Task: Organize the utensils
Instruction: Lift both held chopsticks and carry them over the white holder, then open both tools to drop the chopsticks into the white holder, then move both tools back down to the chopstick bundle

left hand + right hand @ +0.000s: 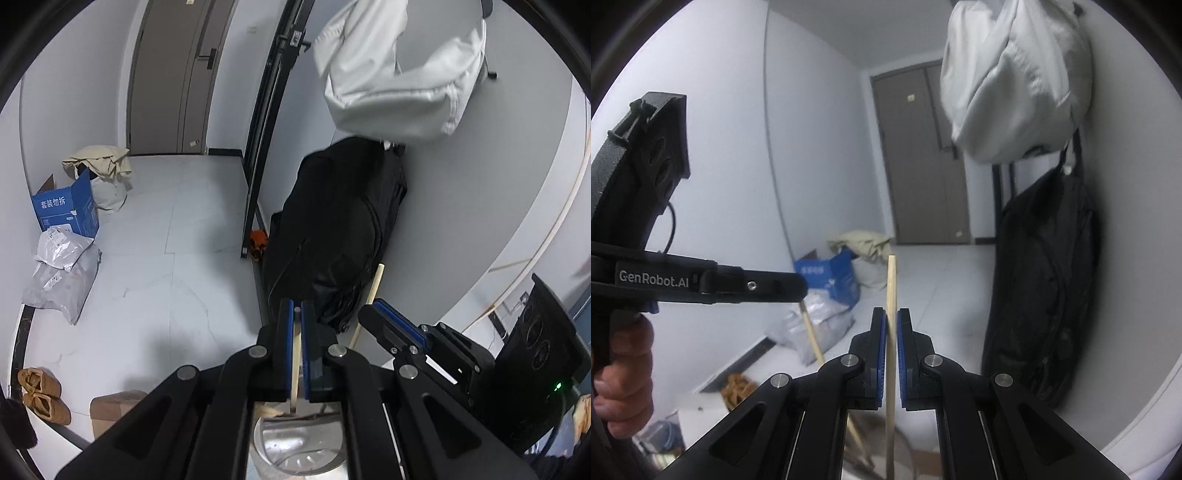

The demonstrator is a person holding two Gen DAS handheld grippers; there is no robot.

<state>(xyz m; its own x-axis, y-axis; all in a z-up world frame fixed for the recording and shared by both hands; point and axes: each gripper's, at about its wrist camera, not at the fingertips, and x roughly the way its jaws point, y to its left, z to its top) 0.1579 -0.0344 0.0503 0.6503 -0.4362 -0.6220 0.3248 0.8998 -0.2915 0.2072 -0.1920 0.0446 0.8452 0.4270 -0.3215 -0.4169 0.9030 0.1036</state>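
Note:
My left gripper (297,314) is shut on a pale wooden chopstick (295,365) that runs down between its blue pads toward a shiny metal holder (295,443) below. My right gripper (891,321) is shut on a second wooden chopstick (891,291), held upright with its tip above the fingers. In the left wrist view the right gripper (391,325) sits close on the right with its chopstick (373,295). In the right wrist view the left gripper (768,286) reaches in from the left with its chopstick (812,338) hanging below it.
A black bag (340,229) and a white bag (399,74) hang on the wall to the right. A blue box (66,210), plastic packages (62,273) and shoes (40,395) lie on the floor. A brown door (923,155) is at the back.

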